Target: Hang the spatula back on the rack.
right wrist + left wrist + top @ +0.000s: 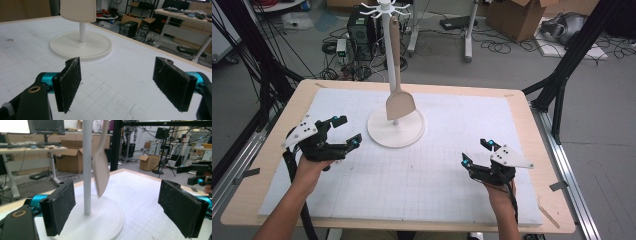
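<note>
A white stand [386,50] with a round base [379,134] rises from the far middle of the mat. From a hook at its top a beige spatula [400,102] hangs blade down, just above the base. My left gripper [349,130] is open and holds nothing, close to the left of the base. In the left gripper view the pole [87,170] and spatula [101,172] stand beyond the wide jaws [117,205]. My right gripper [476,152] is open and holds nothing at the front right of the mat. It faces the base [80,46] and the blade [78,10].
A white gridded mat [437,175] covers the wooden table [542,145]. Black frame posts [562,75] stand off the table's left and right sides. Cables, a computer tower [361,30] and cardboard boxes [517,17] lie on the floor beyond the far edge.
</note>
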A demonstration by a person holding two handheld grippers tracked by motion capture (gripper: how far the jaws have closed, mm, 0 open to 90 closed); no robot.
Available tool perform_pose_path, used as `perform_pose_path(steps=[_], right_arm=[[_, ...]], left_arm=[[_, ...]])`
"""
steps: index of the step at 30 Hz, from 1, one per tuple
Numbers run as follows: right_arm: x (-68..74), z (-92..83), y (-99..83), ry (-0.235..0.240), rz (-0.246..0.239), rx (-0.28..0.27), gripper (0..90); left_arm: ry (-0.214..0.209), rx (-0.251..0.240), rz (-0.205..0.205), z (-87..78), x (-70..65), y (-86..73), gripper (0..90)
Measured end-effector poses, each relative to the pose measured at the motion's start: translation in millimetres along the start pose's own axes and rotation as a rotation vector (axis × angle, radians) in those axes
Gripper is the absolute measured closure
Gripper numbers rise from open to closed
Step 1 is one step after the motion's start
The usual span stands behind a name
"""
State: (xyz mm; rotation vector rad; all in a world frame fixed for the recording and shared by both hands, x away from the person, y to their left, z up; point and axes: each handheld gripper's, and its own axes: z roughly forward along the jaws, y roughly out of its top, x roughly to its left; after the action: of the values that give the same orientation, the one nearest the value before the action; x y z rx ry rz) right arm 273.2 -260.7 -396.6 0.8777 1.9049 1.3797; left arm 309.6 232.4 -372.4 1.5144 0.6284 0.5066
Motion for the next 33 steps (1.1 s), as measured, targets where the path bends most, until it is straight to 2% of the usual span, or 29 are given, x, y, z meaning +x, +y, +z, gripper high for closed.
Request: perform_pose_path(steps=[6,15,24,33], right_arm=[[-3.0,-6.4,-11.4,-0.010,0.009,0.020,20.6],[-8.6,-13.9,-24.1,-0.035,0.036,0.041,19.7],[-9.6,-11.7,-34.1,-0.036,0.052,0.050,19.6],[-9.9,-15.4,-34.9,-0.041,0.053,0.040,19.7]], left_arm=[[0.024,0.023,-0.027,-9.7,-1.2,-25.5,14.6],[0.036,0.049,-0.043,-16.6,-2.5,-44.8,14.8],[0.035,0.058,-0.051,-15.8,-2.8,-49.0,15.0],[0.046,0.049,-0.071,-17.5,-1.0,-50.2,15.0]])
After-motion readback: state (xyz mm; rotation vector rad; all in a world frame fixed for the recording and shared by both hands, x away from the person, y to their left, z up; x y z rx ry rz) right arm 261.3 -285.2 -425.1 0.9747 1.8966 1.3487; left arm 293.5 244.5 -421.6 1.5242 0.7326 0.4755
